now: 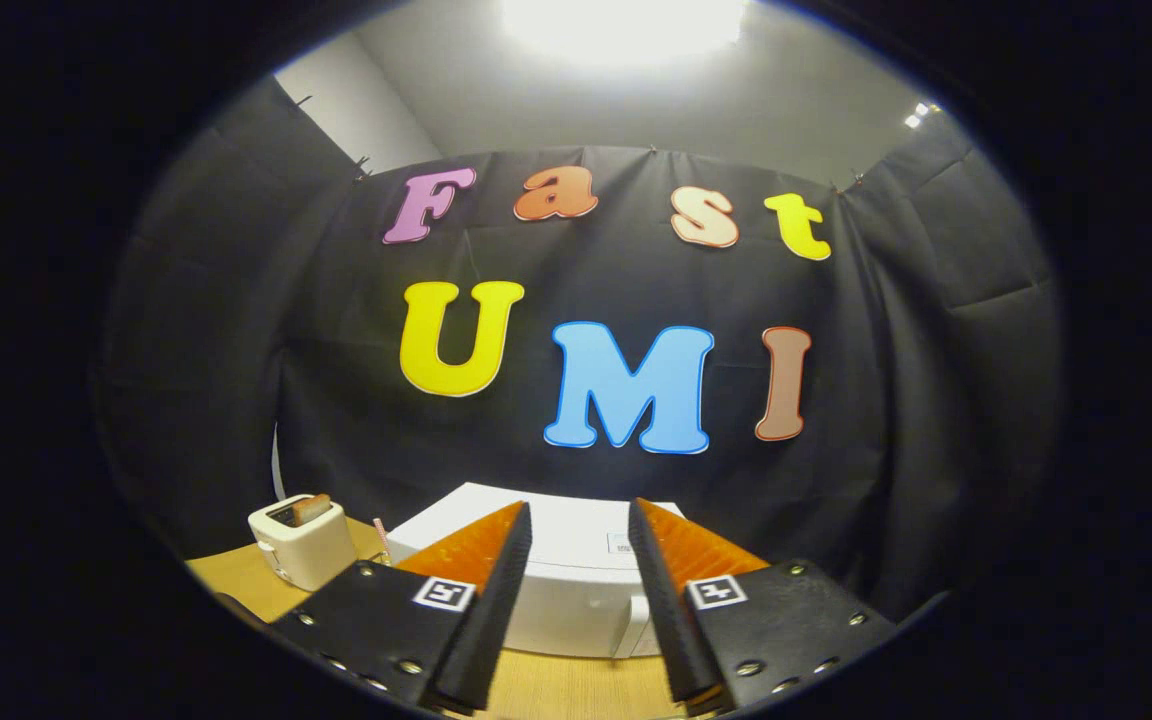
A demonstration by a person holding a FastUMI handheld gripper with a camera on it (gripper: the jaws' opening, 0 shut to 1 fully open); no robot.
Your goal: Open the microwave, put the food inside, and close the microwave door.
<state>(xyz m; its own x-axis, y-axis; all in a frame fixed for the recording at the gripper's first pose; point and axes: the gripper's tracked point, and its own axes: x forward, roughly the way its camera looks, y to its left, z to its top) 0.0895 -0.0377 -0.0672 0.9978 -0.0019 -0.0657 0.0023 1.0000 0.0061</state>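
Facing boxy white microwave (576, 590), fingers (526, 520) parted

1. A staged recording booth got up as a kitchen corner: black cloth (236, 330) hangs pinned as walls below a plain grey ceiling and a bright lamp (621, 25).
2. Kitchen props sit on a wooden bench (236, 580): a white microwave (576, 580) just beyond the parted jaws, a toaster (301, 540) holding bread left of them.

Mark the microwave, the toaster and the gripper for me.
microwave (576, 600), gripper view, on its white front between the fingers.
toaster (304, 548), gripper view, on its side wall.
gripper (579, 560), gripper view, midway between the open fingertips.
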